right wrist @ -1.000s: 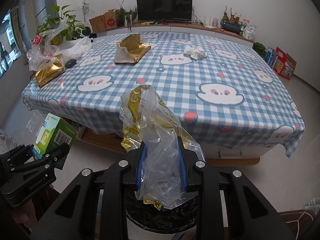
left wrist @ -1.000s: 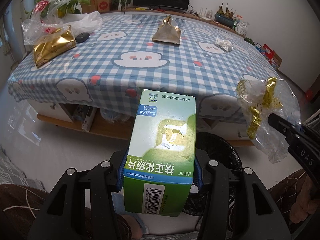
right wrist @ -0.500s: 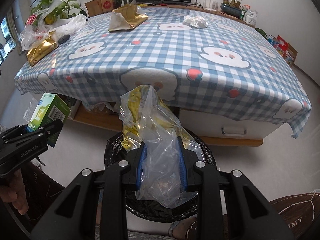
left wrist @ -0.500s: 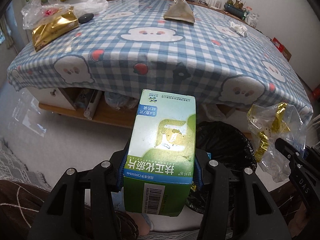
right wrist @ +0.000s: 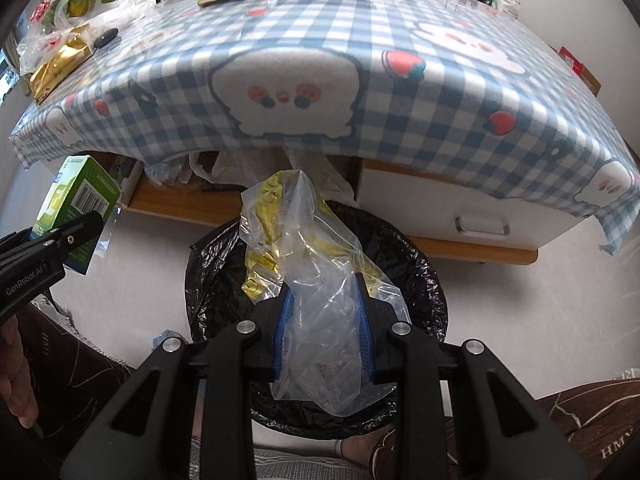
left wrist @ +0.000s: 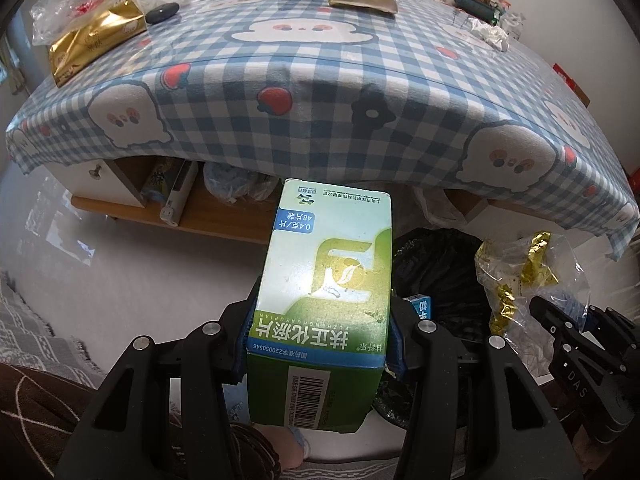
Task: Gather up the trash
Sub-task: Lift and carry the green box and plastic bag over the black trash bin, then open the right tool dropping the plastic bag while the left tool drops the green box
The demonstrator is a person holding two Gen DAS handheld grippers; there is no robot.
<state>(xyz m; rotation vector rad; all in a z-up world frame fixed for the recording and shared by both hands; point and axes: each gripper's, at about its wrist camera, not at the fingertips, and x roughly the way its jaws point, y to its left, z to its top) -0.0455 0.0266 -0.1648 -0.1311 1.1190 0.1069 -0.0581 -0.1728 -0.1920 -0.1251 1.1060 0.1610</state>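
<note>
Over bin [right wrist: 416,264]; right gripper [right wrist: 324,320] clamps bag [right wrist: 320,264]; left gripper [left wrist: 320,332] clamps carton [left wrist: 328,280]

glossy cardboard box [left wrist: 324,288]; clear crinkled plastic bag [right wrist: 320,280], perhaps foil inside.

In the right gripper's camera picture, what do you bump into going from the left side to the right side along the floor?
Left gripper holding the green box → black trash bin with the clear plastic bag held over it by the right gripper → white drawer.
</note>
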